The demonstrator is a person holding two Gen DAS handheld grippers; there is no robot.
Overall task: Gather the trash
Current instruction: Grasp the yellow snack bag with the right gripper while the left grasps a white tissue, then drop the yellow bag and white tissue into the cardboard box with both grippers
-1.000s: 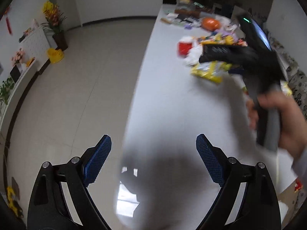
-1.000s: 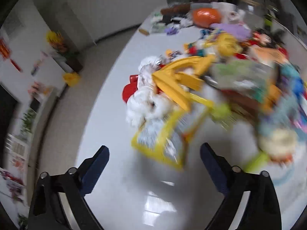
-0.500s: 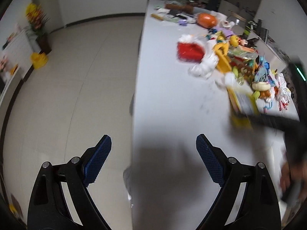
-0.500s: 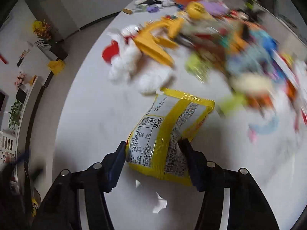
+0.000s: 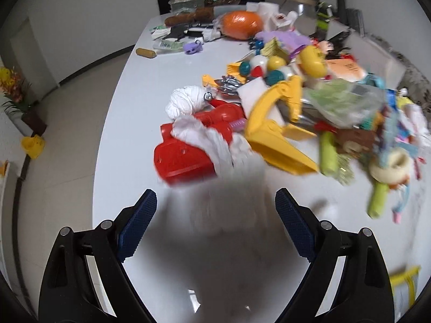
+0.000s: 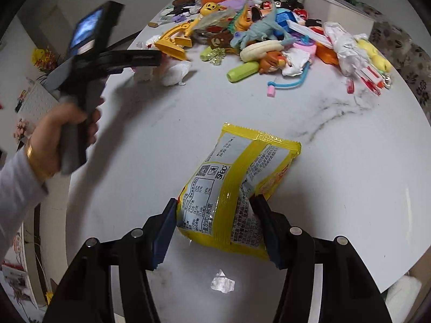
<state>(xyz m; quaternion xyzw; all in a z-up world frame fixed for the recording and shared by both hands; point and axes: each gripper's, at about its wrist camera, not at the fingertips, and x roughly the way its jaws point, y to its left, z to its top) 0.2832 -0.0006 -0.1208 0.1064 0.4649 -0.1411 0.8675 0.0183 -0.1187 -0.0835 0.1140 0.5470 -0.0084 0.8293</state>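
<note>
My right gripper [image 6: 215, 228] is shut on a yellow snack bag [image 6: 237, 188], its back label up, held just over the white marble table [image 6: 336, 148]. A corner of the bag shows at the lower right of the left wrist view [image 5: 404, 285]. My left gripper [image 5: 215, 226] is open and empty above the table, facing crumpled white tissue [image 5: 215, 140] that lies over a red toy [image 5: 183, 158]. The left gripper also shows in the right wrist view [image 6: 150, 59], held up at the left.
A pile of toys and clutter covers the far half of the table: a yellow plastic excavator arm [image 5: 277, 126], a green marker [image 6: 242, 71], an orange ball [image 5: 242, 24], a white tissue wad [image 6: 342, 43]. The table's left edge [image 5: 107, 140] drops to tiled floor.
My right gripper has pulled the snack bag back from the pile toward the near part of the table. My left gripper has swung right and forward to face the tissue and red toy.
</note>
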